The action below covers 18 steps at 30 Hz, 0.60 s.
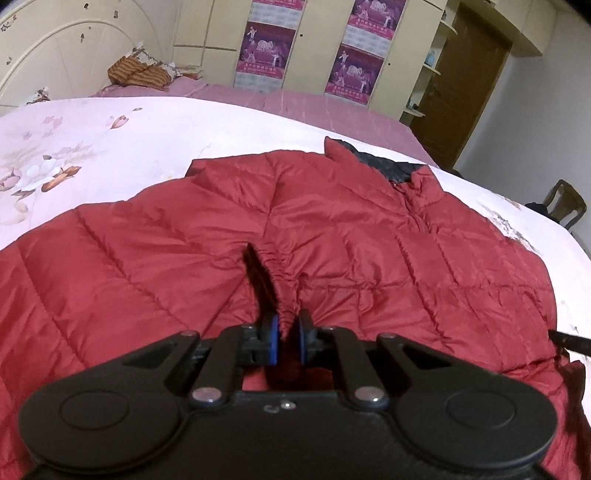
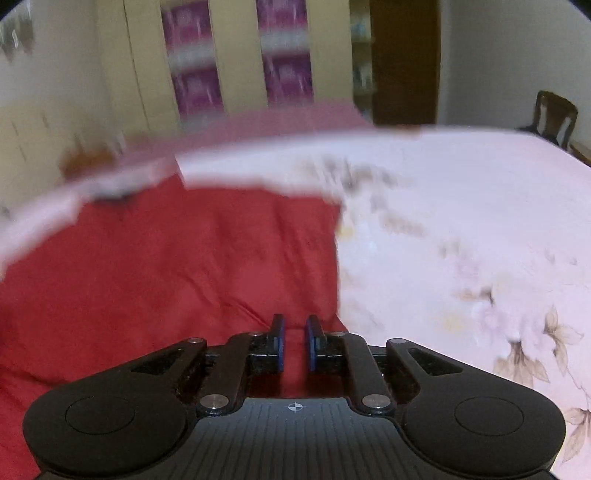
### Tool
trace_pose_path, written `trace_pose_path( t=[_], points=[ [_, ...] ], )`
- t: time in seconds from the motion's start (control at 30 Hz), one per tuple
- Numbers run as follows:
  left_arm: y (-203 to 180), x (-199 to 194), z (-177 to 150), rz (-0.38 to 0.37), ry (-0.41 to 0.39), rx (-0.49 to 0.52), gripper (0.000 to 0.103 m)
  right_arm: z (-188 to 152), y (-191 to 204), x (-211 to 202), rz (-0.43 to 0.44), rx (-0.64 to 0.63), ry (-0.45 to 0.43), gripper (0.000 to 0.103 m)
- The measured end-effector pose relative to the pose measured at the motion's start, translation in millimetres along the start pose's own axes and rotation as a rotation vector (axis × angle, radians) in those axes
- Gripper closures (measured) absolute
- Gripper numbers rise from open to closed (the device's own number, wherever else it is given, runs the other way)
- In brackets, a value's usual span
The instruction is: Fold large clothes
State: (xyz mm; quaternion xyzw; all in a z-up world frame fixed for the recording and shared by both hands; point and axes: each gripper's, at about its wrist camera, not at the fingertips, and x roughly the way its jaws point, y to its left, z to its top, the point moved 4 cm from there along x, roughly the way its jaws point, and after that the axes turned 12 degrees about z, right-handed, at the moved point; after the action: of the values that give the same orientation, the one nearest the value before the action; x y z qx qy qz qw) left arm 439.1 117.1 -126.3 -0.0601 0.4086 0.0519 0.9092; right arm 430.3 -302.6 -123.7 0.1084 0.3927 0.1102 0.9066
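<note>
The red quilted jacket (image 1: pixel 295 236), spread flat on the floral bed (image 1: pixel 74 147) for folding, is pinched at a gathered cuff by the left gripper (image 1: pixel 287 330) at six o'clock, while red fabric is clamped by the right gripper (image 2: pixel 294 341), ready for a fold.

We see a jacket (image 1: pixel 332 229) of red quilted cloth with a slight sheen, puffy and creased along its stitch lines; its collar lining (image 1: pixel 384 162) at one o'clock looks like dark, glossier fabric. Under it the sheet (image 1: pixel 92 147) is smooth matt cloth, pale pink with a flower print. The left gripper (image 1: pixel 287 334) is matt black plastic with bright metal rivets and blue, rubbery-looking pads (image 1: pixel 273 332), as is the right gripper (image 2: pixel 294 343). At two o'clock stand a brown wooden door (image 1: pixel 469 81) and chair (image 1: pixel 565 203). The wardrobe (image 1: pixel 207 33) at twelve looks painted cream, bearing glossy paper posters (image 1: pixel 266 48).
</note>
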Motion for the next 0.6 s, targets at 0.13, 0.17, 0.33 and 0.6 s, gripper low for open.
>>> trace_pose_path(
  t=[0.13,0.17,0.33,0.6],
  points=[
    [10,-26,9,0.079,-0.061,0.01,0.072,10,-4,-21,0.039,0.007,-0.075,0.092],
    [10,-33,13,0.106,-0.097,0.018,0.071,16,-5,-27,0.039,-0.001,-0.108,0.092],
    [-18,-27,38,0.131,-0.166,0.084,0.056,49,-3,-17,0.066,-0.022,-0.148,0.092],
    [-52,34,28,0.101,-0.11,0.194,0.056,72,-6,51,0.071,-0.079,-0.083,0.092]
  ],
)
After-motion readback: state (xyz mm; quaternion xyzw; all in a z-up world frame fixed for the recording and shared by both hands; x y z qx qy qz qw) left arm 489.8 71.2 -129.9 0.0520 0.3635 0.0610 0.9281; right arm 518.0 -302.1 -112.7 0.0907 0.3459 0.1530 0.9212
